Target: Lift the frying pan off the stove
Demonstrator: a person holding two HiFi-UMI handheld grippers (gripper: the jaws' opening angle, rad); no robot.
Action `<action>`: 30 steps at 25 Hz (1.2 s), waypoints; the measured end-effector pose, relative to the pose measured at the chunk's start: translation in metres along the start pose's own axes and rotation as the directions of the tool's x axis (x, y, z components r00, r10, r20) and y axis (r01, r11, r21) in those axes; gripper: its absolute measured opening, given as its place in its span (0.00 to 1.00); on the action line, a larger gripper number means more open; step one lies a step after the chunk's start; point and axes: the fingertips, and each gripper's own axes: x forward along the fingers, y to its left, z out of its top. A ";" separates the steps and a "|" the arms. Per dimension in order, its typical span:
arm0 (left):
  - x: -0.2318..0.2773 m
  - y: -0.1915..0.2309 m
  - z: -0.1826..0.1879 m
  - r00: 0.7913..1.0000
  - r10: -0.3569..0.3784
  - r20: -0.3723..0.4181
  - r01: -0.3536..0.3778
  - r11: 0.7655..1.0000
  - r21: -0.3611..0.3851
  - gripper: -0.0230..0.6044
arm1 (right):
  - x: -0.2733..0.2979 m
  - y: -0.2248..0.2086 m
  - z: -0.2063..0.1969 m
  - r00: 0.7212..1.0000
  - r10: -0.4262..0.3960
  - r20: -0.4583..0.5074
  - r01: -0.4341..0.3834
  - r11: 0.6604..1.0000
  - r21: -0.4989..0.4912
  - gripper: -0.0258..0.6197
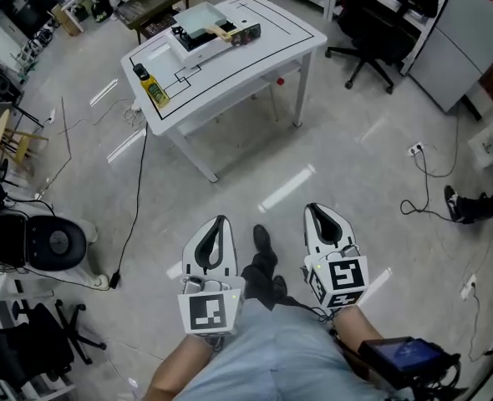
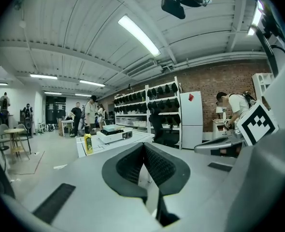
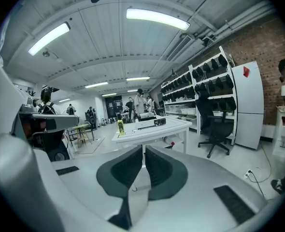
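Far ahead stands a white table [image 1: 255,53] with a portable stove [image 1: 198,44] on it. On the stove rests the frying pan [image 1: 200,19], its tan handle [image 1: 224,32] pointing right. A yellow bottle [image 1: 153,90] stands at the table's near left corner. My left gripper [image 1: 221,219] and right gripper [image 1: 312,208] hang side by side above the floor, well short of the table. Both are shut and empty. In the left gripper view my left gripper [image 2: 143,145] points toward the stove [image 2: 114,134]. In the right gripper view my right gripper [image 3: 143,148] points at the table [image 3: 154,128].
A black office chair [image 1: 370,44] stands right of the table. Cables and a power strip [image 1: 415,149] lie on the floor at right, and a black cord [image 1: 136,199] runs down from the table. A round machine [image 1: 50,245] and a stool [image 1: 4,136] stand at left. Several people are in the background.
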 end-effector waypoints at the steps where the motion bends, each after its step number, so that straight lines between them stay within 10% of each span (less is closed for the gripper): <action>1: 0.011 0.005 -0.004 1.000 0.002 -0.007 -0.002 1.000 -0.005 0.06 | 0.011 -0.003 -0.002 1.000 0.000 -0.008 0.000 1.000 0.002 0.12; 16: 0.205 0.074 0.000 0.998 -0.003 -0.057 0.002 1.000 -0.006 0.06 | 0.200 -0.051 0.034 0.997 0.047 -0.065 -0.046 0.999 0.020 0.12; 30: 0.288 0.133 0.058 0.997 0.003 0.074 -0.002 1.000 -0.014 0.06 | 0.295 -0.043 0.121 0.996 0.079 0.035 -0.078 0.996 -0.043 0.12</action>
